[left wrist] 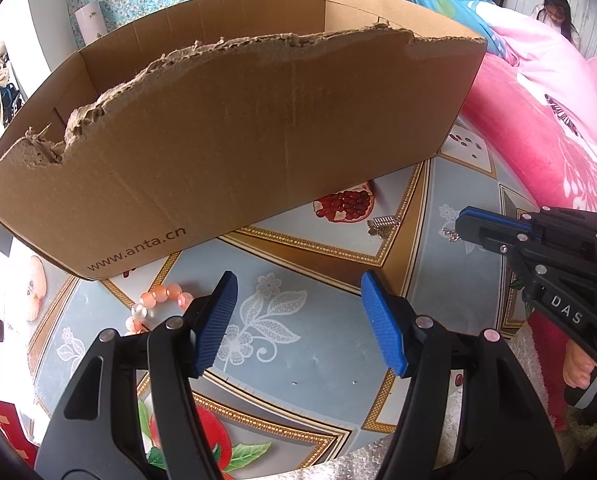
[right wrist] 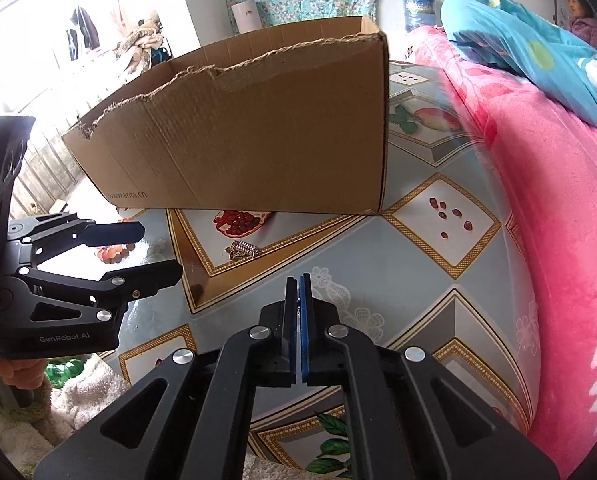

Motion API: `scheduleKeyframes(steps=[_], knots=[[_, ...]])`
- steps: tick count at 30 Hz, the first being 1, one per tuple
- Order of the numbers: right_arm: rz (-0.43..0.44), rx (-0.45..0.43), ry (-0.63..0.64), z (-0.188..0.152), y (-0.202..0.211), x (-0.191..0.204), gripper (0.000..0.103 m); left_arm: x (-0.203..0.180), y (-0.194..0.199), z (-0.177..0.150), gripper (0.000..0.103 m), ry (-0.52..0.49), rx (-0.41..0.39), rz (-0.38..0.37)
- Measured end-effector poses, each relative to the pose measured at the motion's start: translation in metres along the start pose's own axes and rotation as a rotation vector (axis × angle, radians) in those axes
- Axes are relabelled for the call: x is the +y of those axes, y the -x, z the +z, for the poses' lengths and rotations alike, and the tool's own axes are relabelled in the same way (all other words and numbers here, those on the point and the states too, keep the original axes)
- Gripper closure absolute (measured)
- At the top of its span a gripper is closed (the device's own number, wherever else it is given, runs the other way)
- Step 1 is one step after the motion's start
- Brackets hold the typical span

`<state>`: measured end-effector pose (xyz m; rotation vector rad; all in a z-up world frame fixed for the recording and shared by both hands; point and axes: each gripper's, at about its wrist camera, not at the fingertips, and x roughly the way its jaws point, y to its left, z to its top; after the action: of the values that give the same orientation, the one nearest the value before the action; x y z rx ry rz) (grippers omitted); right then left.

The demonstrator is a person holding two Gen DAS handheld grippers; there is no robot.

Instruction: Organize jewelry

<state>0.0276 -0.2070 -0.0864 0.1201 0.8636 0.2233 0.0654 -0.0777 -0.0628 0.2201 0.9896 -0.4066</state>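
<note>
The left tool (left wrist: 298, 320) is spread wide; the right tool (right wrist: 298, 320) is pinching a thin silver chain (left wrist: 450, 235). It looks light and slippery.

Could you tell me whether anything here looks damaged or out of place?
Yes: the cardboard box has a ragged, torn top edge along its near wall, as if ripped off by hand. Nothing looks spilled.
</note>
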Motion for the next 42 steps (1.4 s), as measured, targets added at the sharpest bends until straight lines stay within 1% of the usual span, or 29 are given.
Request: scheduleKeyframes(steps=[4,6,9,10,11,12,14,16,20,24,28,30,33,37,40,42], knots=[[0.018,-0.034,-0.040,0.003,0.010,-0.007,0.102,-0.002,0.004,-0.001,0.042,-0.003,-0.026,-0.018],[0.026,-0.045,-0.052,0.003,0.014,-0.009,0.102,-0.004,0.009,-0.003,0.042,-0.015,-0.058,-0.049],[0.031,-0.055,-0.059,0.002,0.017,-0.010,0.102,-0.009,0.014,-0.003,0.042,-0.040,-0.100,-0.116],[0.037,-0.057,-0.063,0.002,0.018,-0.010,0.102,-0.012,0.014,-0.003,0.045,-0.047,-0.112,-0.137],[0.044,-0.059,-0.068,0.002,0.018,-0.010,0.102,-0.015,0.015,-0.003,0.052,-0.059,-0.122,-0.155],[0.051,-0.061,-0.073,0.001,0.018,-0.011,0.102,-0.018,0.014,-0.002,0.054,-0.072,-0.128,-0.166],[0.060,-0.060,-0.077,0.001,0.018,-0.012,0.102,-0.024,0.012,0.000,0.064,-0.098,-0.137,-0.177],[0.068,-0.057,-0.079,0.001,0.017,-0.012,0.102,-0.030,0.008,0.002,0.071,-0.128,-0.141,-0.177],[0.094,-0.047,-0.082,0.000,0.013,-0.015,0.102,-0.038,-0.001,0.008,0.083,-0.194,-0.143,-0.153],[0.117,-0.042,-0.088,0.000,0.009,-0.019,0.102,-0.044,-0.011,0.011,0.085,-0.260,-0.126,-0.149],[0.133,-0.037,-0.098,-0.001,0.005,-0.023,0.102,-0.048,-0.020,0.014,0.085,-0.311,-0.087,-0.154],[0.141,-0.034,-0.104,-0.001,0.003,-0.025,0.102,-0.049,-0.021,0.014,0.085,-0.340,-0.092,-0.145],[0.150,-0.037,-0.110,-0.001,0.002,-0.027,0.102,-0.048,-0.021,0.014,0.086,-0.356,-0.089,-0.147],[0.161,-0.045,-0.123,-0.001,0.004,-0.029,0.102,-0.054,-0.021,0.013,0.096,-0.395,-0.097,-0.141],[0.169,-0.050,-0.132,-0.002,0.006,-0.030,0.102,-0.056,-0.020,0.012,0.098,-0.413,-0.100,-0.143],[0.173,-0.052,-0.135,-0.003,0.006,-0.030,0.102,-0.053,-0.020,0.013,0.099,-0.399,-0.098,-0.153]])
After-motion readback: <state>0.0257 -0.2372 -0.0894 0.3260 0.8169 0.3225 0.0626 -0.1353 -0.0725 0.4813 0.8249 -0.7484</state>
